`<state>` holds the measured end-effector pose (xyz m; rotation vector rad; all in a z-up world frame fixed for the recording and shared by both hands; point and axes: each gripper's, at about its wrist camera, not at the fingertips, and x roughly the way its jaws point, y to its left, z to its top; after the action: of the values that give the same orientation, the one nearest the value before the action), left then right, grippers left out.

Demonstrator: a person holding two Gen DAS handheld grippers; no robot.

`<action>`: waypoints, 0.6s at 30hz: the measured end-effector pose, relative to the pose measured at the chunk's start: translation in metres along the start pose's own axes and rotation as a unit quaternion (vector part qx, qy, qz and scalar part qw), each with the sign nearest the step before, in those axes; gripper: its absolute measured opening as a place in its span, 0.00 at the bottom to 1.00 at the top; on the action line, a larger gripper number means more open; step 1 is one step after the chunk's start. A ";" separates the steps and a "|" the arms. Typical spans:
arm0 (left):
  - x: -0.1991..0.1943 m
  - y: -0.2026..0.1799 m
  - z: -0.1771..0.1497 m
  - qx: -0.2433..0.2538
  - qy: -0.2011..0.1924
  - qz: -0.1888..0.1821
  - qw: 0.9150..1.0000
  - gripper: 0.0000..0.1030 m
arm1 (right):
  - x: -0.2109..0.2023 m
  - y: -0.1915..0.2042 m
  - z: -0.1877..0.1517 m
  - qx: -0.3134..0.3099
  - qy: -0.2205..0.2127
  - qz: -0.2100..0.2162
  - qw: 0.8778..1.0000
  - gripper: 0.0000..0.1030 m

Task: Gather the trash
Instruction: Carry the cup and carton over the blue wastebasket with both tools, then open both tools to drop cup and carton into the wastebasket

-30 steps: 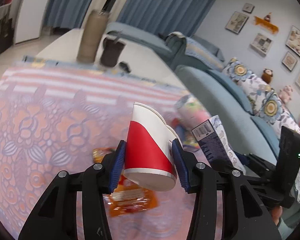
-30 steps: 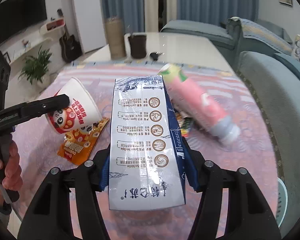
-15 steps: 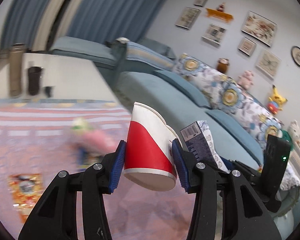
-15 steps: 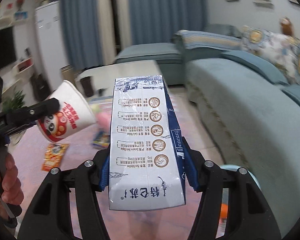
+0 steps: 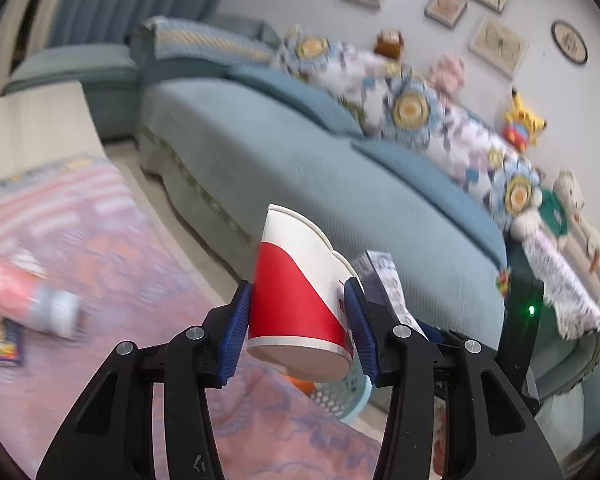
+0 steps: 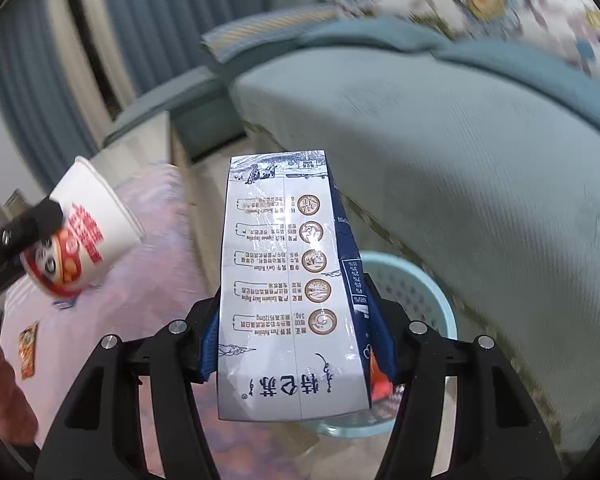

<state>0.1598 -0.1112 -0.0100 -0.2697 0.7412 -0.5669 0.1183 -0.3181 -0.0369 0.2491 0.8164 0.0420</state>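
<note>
Trash in two pieces is held off the surface: a red-and-white paper cup (image 5: 300,300) sits clamped between the blue pads of the left tongs (image 5: 298,334), and a tall white-and-navy milk carton (image 6: 290,284) is clamped between the blue pads of the right tongs (image 6: 296,344). The cup is gripped by its lower wall near the base; its base faces back toward the left wrist camera and its wider open rim points forward and up, so its long axis runs away from the tongs, leaning slightly left. In the right wrist view the same cup (image 6: 86,232) hangs to the left over the patterned pink cloth covering the surface (image 6: 152,280), rim up and tilted.

The carton is gripped across its narrow sides at its lower half. Its long axis runs forward along the fingers, with its printing upside down in the right wrist view. Directly behind and below it stands a light blue perforated plastic basket (image 6: 416,280) on the floor, beside the blue-grey sofa (image 6: 480,160).

On the cloth in the left wrist view lie a blurred pink bottle with a grey cap (image 5: 28,300) on its side and a small dark blue packet (image 5: 0,340). An orange snack packet (image 6: 28,348) lies at the left in the right wrist view.
</note>
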 end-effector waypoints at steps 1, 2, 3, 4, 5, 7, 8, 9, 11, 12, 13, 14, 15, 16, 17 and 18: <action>0.011 0.001 -0.004 0.000 0.012 -0.007 1.000 0.44 | 0.006 -0.009 -0.004 0.010 0.007 -0.005 1.000 0.55; 0.024 0.002 -0.009 0.000 0.025 -0.010 1.000 0.44 | 0.015 -0.017 -0.006 0.024 0.017 -0.012 0.999 0.55; 0.036 0.002 -0.013 0.000 0.039 -0.010 0.999 0.44 | 0.025 -0.026 -0.010 0.040 0.031 -0.019 0.999 0.55; 0.053 0.002 -0.020 0.002 0.057 -0.010 0.998 0.44 | 0.032 -0.033 -0.014 0.052 0.042 -0.023 0.998 0.55; 0.062 0.002 -0.024 0.005 0.067 -0.007 0.998 0.44 | 0.039 -0.039 -0.019 0.064 0.051 -0.027 0.996 0.55; 0.079 0.002 -0.030 0.013 0.084 -0.001 0.996 0.44 | 0.056 -0.054 -0.029 0.090 0.074 -0.031 0.993 0.55; 0.087 0.002 -0.033 0.016 0.090 0.002 0.996 0.45 | 0.062 -0.058 -0.031 0.097 0.080 -0.030 0.992 0.55; 0.092 0.003 -0.034 0.019 0.095 0.003 0.995 0.45 | 0.066 -0.062 -0.035 0.105 0.086 -0.031 0.990 0.55; 0.102 0.003 -0.036 0.022 0.103 0.002 0.994 0.46 | 0.077 -0.074 -0.037 0.128 0.098 -0.032 0.986 0.56; 0.104 0.005 -0.036 0.021 0.103 0.002 0.994 0.48 | 0.078 -0.078 -0.040 0.141 0.101 -0.026 0.984 0.56; 0.103 0.006 -0.036 0.020 0.103 0.002 0.995 0.57 | 0.082 -0.084 -0.043 0.157 0.105 -0.016 0.982 0.57; 0.102 0.010 -0.037 0.018 0.101 0.003 0.995 0.63 | 0.084 -0.088 -0.046 0.167 0.107 -0.013 0.980 0.58; 0.101 0.011 -0.038 0.017 0.099 0.002 0.995 0.64 | 0.086 -0.090 -0.048 0.172 0.110 -0.015 0.979 0.59; 0.100 0.012 -0.038 0.016 0.097 0.001 0.995 0.64 | 0.088 -0.092 -0.050 0.175 0.111 -0.020 0.978 0.59; 0.099 0.013 -0.039 0.014 0.099 0.000 0.995 0.64 | 0.088 -0.090 -0.050 0.177 0.112 -0.021 0.978 0.59; 0.097 0.014 -0.039 0.011 0.099 -0.002 0.995 0.64 | 0.088 -0.092 -0.050 0.179 0.112 -0.020 0.977 0.59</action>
<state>0.1956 -0.1569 -0.0978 -0.1959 0.9251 -0.6113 0.1374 -0.3853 -0.1542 0.5758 1.0517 -0.1178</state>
